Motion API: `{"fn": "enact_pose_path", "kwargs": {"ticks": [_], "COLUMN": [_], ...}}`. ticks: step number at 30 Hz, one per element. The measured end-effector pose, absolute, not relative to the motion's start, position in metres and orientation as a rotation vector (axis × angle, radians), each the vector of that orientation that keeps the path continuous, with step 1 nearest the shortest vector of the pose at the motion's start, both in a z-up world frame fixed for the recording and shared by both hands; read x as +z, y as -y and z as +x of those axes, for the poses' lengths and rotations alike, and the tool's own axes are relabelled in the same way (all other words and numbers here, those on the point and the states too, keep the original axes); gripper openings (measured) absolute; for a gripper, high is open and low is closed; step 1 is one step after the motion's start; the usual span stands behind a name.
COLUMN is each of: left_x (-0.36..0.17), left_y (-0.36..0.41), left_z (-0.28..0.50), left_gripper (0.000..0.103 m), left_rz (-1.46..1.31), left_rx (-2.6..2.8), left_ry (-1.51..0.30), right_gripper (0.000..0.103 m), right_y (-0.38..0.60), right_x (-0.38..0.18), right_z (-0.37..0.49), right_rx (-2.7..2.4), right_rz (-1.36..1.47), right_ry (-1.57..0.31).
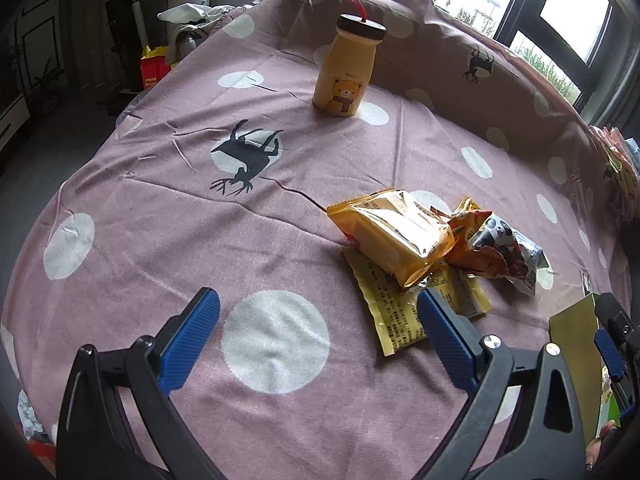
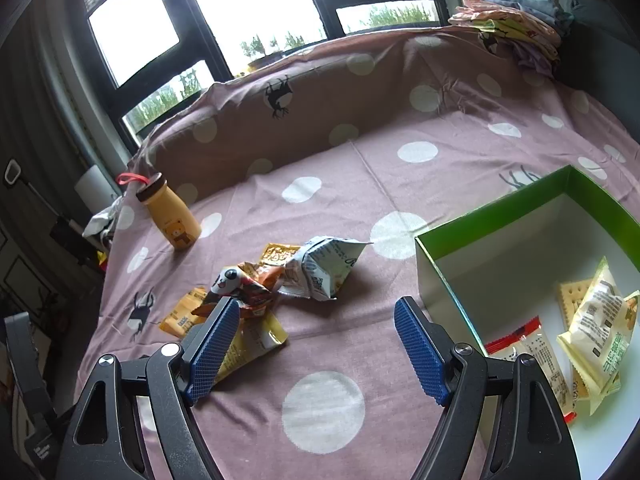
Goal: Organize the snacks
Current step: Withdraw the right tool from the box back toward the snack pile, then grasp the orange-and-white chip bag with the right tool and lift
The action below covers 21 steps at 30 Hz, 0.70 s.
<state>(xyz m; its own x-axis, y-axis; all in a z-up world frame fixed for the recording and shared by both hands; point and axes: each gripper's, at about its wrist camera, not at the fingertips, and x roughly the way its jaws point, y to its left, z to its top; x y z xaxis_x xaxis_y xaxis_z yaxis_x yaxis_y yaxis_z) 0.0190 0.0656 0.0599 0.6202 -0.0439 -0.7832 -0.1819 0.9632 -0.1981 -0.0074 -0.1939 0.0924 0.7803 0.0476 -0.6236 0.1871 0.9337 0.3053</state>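
A heap of snack packets lies on the pink spotted cloth. In the left wrist view an orange packet (image 1: 396, 234) rests on a flat yellow packet (image 1: 394, 312), with a crumpled panda packet (image 1: 502, 248) to its right. My left gripper (image 1: 318, 312) is open, low over the cloth, its right finger touching the flat yellow packet's edge. My right gripper (image 2: 316, 318) is open and holds nothing, just in front of the heap: the panda packet (image 2: 240, 286) and a pale blue-grey packet (image 2: 326, 266). The green box (image 2: 500, 216) at right holds several packets.
A yellow bear bottle (image 1: 346, 70) with a red loop stands at the far side of the cloth. The cloth rises over a raised back edge (image 2: 320, 112) under the windows. Folded clothes (image 2: 516, 28) lie at the far right corner. The other gripper (image 1: 612, 344) shows at the right edge.
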Motion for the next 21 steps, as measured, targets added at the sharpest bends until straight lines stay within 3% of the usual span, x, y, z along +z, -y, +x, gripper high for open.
{"fn": "enact_pose_path", "kwargs": {"ticks": [14, 21], "left_x": [0.054, 0.049], "left_y": [-0.063, -0.055], "left_z": [0.026, 0.033], "left_gripper": [0.099, 0.098], "left_rz": [-0.306, -0.355], "left_rx": [0.048, -0.005], "left_ry": [-0.929, -0.955], "right_gripper": [0.08, 0.08], "right_y": [0.203, 0.165], "right_x": [0.079, 0.082], "right_z": [0.032, 0.072], "right_rx": [0.149, 0.185], "right_rz": [0.535, 0.406], "right_ry": [-0.777, -0.837]}}
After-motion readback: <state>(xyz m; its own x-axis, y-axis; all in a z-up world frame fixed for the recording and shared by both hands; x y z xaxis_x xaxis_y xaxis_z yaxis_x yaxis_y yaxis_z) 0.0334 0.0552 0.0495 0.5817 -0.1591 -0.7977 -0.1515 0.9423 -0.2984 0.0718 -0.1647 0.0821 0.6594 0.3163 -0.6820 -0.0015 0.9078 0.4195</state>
